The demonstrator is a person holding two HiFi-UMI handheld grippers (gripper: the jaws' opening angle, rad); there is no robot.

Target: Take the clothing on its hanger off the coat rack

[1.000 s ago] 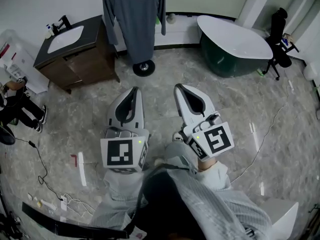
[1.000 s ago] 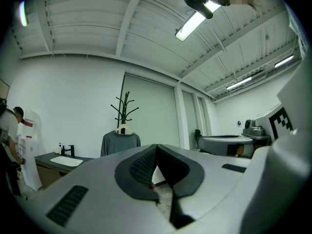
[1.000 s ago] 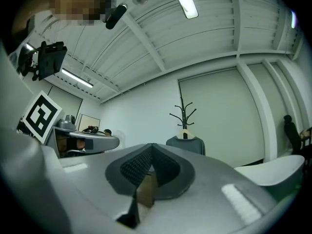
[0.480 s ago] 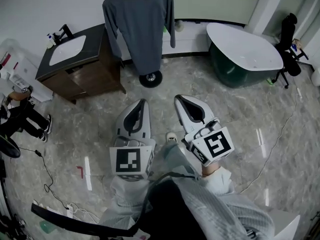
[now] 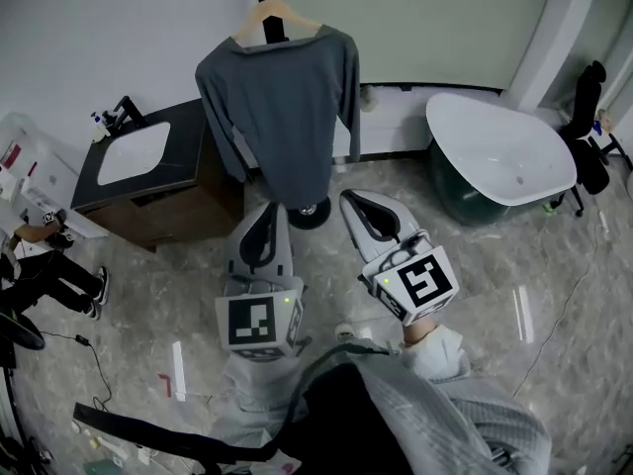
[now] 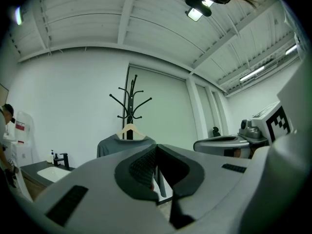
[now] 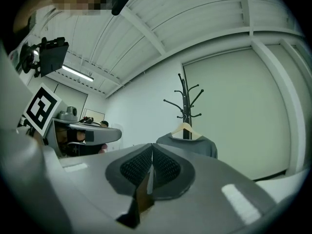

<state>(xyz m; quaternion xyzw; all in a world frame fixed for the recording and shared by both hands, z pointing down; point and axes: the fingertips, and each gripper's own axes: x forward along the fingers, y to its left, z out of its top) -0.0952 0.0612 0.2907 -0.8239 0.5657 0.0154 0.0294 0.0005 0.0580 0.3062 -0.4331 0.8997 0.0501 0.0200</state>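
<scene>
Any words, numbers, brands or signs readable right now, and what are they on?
None can be read as text.
Left cube: black-and-white square marker only, no letters.
Right cube: the same kind of marker, no letters.
Red label on the white box at far left: too small to read.

**Both claws shut, held level side by side**

The left claw (image 5: 271,209) and the right claw (image 5: 349,199) reach forward from the person's chest, side by side and a little apart, both pointing level. In each claw's own view the two jaws meet at the tips with nothing between them. The left marker cube (image 5: 259,322) faces squarely up, while the right marker cube (image 5: 416,283) sits turned at an angle. A pale sleeve (image 5: 435,349) covers the right wrist.
</scene>
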